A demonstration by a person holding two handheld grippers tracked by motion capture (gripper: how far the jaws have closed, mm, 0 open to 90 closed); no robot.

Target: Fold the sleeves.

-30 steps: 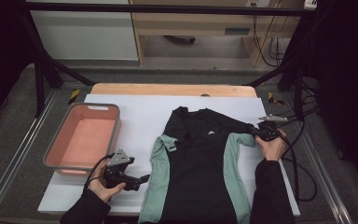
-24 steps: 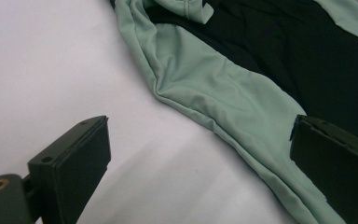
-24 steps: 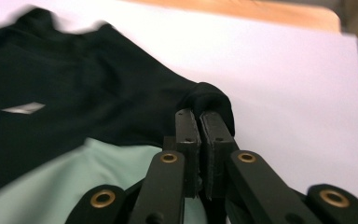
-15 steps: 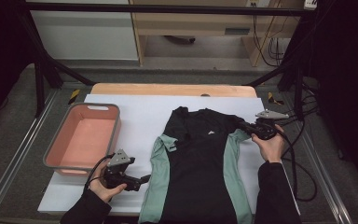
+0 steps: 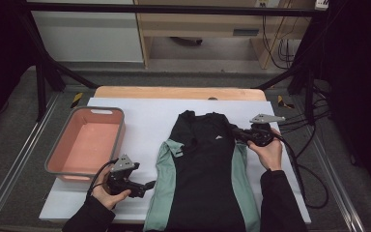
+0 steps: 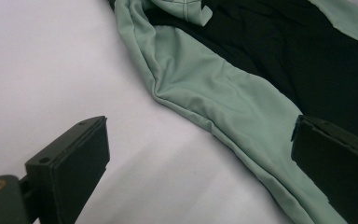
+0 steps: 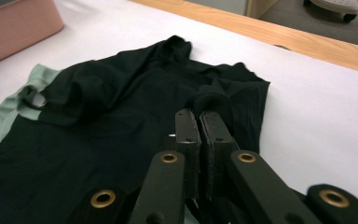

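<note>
A white sheet (image 5: 140,121) is covering the table, with a black and green shirt (image 5: 207,179) lying flat on it, right of a pink bin (image 5: 84,142). The right gripper (image 5: 236,135) is pinching the shirt's black shoulder fabric; the left gripper (image 5: 147,186) is resting wide open beside its green edge.

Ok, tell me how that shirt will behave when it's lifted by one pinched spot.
Probably floppy: the shirt lies in soft wrinkles, and its green edge folds over itself. It should drape and trail from the right gripper, whose jaws are shut on a black fold. It looks thin and light, and likely to slide on the smooth white sheet.
</note>
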